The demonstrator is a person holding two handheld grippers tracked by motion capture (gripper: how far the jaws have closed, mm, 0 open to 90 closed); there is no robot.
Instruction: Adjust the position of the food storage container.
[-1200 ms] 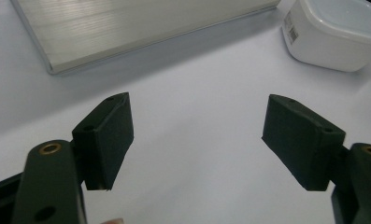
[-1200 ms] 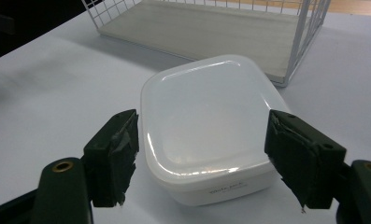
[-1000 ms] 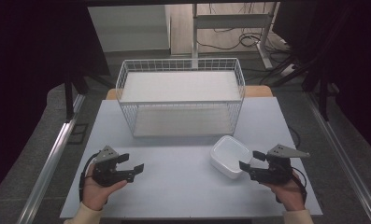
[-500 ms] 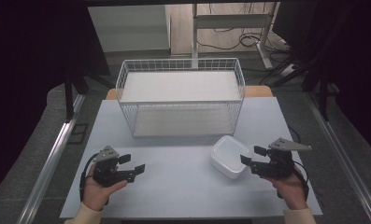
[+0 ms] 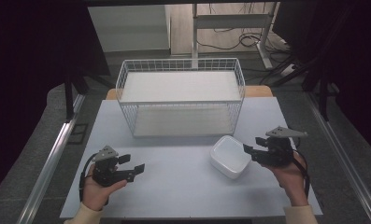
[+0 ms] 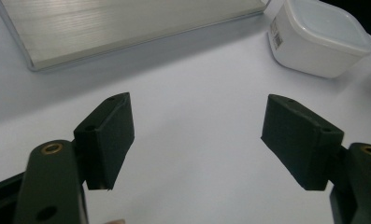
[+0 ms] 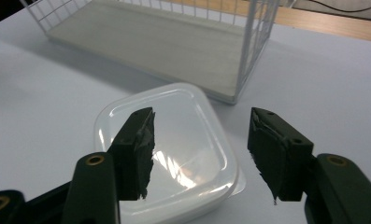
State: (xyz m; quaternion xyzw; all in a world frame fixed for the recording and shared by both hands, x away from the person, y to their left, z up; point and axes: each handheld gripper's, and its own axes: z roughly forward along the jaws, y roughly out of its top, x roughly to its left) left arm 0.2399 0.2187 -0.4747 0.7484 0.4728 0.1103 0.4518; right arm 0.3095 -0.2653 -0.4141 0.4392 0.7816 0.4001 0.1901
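A white square container with a lid [image 5: 230,156] sits on the white table [image 5: 183,186], right of centre. My right gripper [image 5: 251,148] hovers just right of it, pointing left. In the right gripper view the container [image 7: 174,140] lies below and beyond the right gripper [image 7: 199,149]; its jaws have just been closing, they stand apart, and nothing is pressed between them. My left gripper [image 5: 132,164] rests at the front left, open and empty. In the left gripper view its pads [image 6: 108,135] are wide apart, and the container [image 6: 321,37] is far off at the upper right.
A white wire basket [image 5: 181,93] with a pale board floor stands at the back centre of the table, its near corner [image 7: 253,46] just beyond the container. Table edges run close behind both hands. A metal rail [image 5: 52,158] borders the left side.
The right gripper has lifted and come a little nearer the container, and its jaws have narrowed. The left gripper and the container have not moved.
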